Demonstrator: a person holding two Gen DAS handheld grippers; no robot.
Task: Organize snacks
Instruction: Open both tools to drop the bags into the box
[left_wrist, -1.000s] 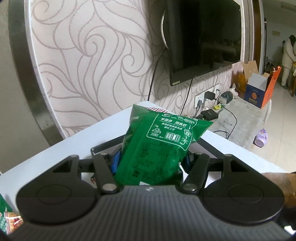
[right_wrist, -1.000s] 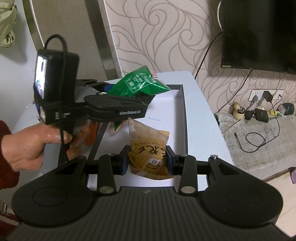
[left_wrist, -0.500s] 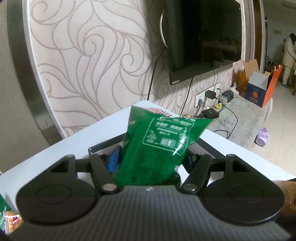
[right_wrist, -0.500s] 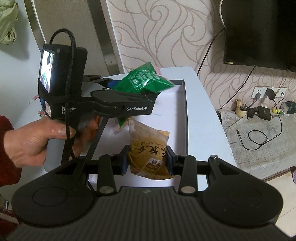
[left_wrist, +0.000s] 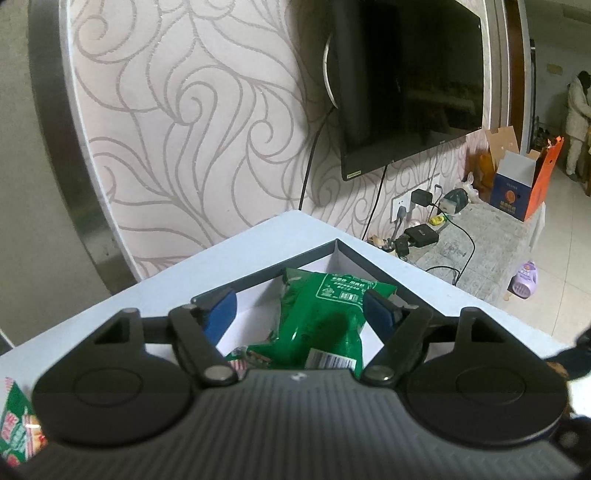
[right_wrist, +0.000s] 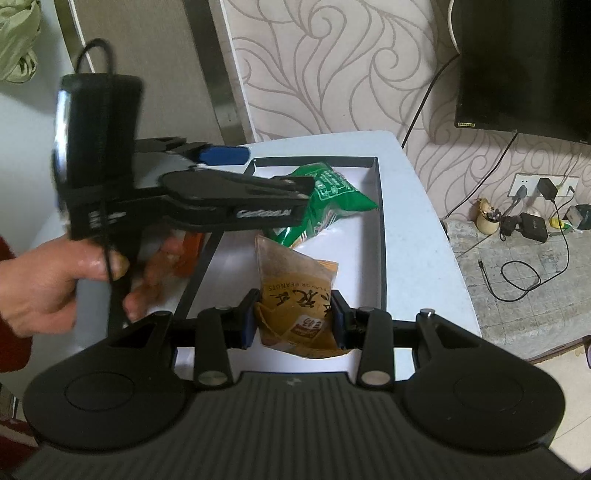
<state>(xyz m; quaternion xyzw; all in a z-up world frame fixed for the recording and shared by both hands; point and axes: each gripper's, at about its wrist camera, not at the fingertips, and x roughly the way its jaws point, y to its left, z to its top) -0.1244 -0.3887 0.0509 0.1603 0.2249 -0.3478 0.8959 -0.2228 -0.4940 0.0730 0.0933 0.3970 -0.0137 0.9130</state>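
A green snack bag (left_wrist: 325, 317) lies in the far corner of the shallow dark-rimmed tray (left_wrist: 338, 245); it also shows in the right wrist view (right_wrist: 332, 199). My left gripper (left_wrist: 301, 314) is open, its blue pads (left_wrist: 221, 310) spread on either side of the bag and clear of it. My right gripper (right_wrist: 293, 321) is shut on a yellow peanut bag (right_wrist: 295, 295) and holds it over the near end of the tray (right_wrist: 380, 236). The left gripper (right_wrist: 221, 206) also shows in the right wrist view, held by a hand.
The tray sits on a white table (left_wrist: 258, 236) against a patterned wall. Another green and red snack pack (left_wrist: 14, 424) lies at the table's left edge. An orange pack (right_wrist: 188, 247) lies left of the tray. A TV (left_wrist: 406, 81) hangs beyond.
My left gripper has opened and let go of the green bag, which now lies in the tray's far corner. My right gripper still holds the peanut bag in much the same place.
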